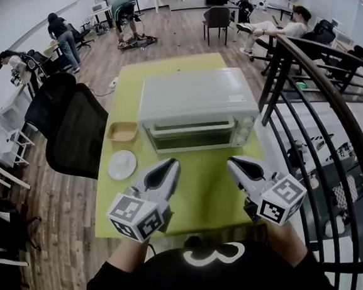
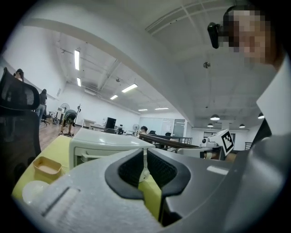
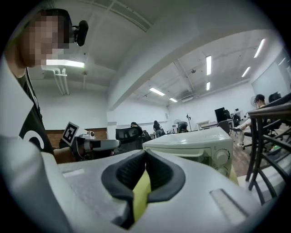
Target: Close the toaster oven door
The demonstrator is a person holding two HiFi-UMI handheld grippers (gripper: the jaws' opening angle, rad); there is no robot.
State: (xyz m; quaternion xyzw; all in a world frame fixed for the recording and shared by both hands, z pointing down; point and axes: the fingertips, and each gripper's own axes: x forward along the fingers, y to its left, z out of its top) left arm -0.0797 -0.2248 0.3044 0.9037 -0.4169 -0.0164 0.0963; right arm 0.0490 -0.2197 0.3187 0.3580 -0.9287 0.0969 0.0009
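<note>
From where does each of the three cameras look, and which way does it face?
Head view: on the person's head, facing steeply down at the toaster oven on the yellow-green table; left gripper, right gripper and black shirt show.
Left gripper view: on the left gripper, facing level along its closed jaws at the toaster oven; the right gripper shows.
Right gripper view: on the right gripper, likewise facing the toaster oven; the left gripper shows.
Shared: every view shows the toaster oven.
</note>
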